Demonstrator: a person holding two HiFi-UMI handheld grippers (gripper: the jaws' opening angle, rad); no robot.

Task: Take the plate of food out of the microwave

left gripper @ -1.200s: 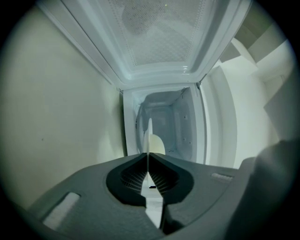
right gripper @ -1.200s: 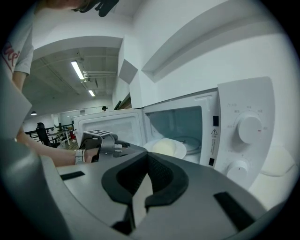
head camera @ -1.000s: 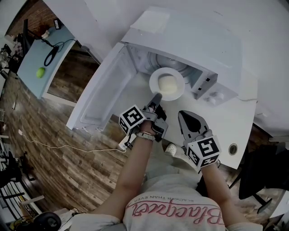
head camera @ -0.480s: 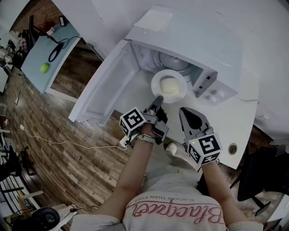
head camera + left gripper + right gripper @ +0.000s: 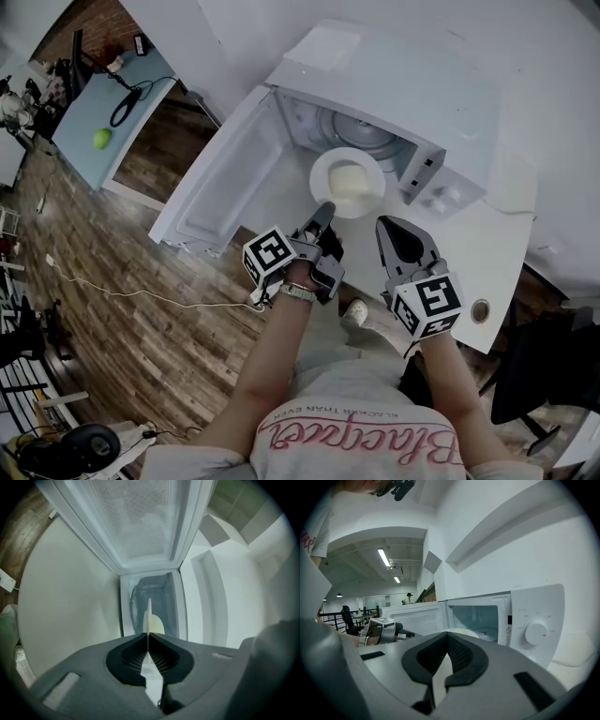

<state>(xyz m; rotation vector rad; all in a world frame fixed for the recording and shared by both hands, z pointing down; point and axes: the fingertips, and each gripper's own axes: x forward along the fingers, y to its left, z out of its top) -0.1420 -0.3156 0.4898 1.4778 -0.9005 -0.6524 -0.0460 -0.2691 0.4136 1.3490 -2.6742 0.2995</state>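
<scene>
A white plate (image 5: 349,178) with a pale mound of food (image 5: 345,177) sits at the mouth of the open white microwave (image 5: 422,98). My left gripper (image 5: 325,208) is shut on the plate's near rim. In the left gripper view the plate (image 5: 149,613) stands edge-on between the closed jaws of that gripper (image 5: 148,638), with the food (image 5: 157,625) just beyond. My right gripper (image 5: 388,226) hovers over the counter right of the plate, shut with nothing in it. The right gripper view looks past its shut gripper (image 5: 446,638) to the plate (image 5: 461,632).
The microwave door (image 5: 220,178) hangs open to the left. The control panel with knobs (image 5: 446,198) is right of the opening. The white counter (image 5: 492,258) has a round hole (image 5: 481,309). A blue table with a green ball (image 5: 101,138) stands far left over wooden floor.
The plate has come slightly further out of the microwave mouth in the left gripper. The right gripper has hardly moved.
</scene>
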